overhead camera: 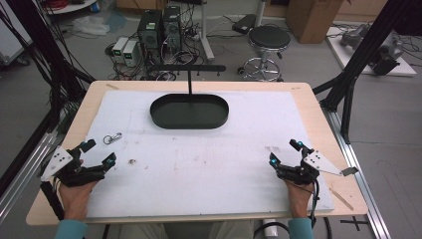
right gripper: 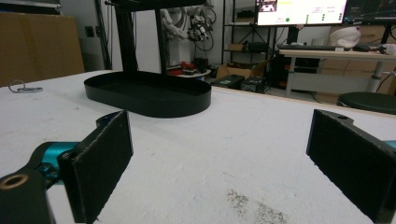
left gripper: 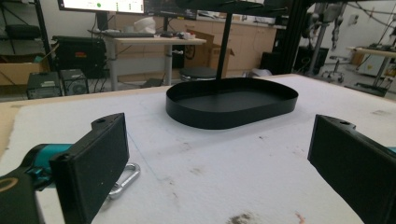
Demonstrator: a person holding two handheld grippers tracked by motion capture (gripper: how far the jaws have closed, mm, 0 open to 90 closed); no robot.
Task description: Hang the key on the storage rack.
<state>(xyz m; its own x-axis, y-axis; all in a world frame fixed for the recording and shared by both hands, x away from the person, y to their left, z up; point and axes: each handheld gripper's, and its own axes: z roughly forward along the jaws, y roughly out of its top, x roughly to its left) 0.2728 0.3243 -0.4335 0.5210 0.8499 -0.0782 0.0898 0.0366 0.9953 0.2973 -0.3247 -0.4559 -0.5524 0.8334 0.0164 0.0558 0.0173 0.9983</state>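
My left claw (overhead camera: 98, 153) wide, empty | clip (overhead camera: 112, 138) just upper right, nearer it | right claw (overhead camera: 285, 152) wide

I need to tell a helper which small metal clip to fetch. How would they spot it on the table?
Find the black oval tray at the far middle of the white mat. Look nearer and left, just beyond the left gripper: the carabiner lies flat there. It is the one shiny silver thing on the mat.
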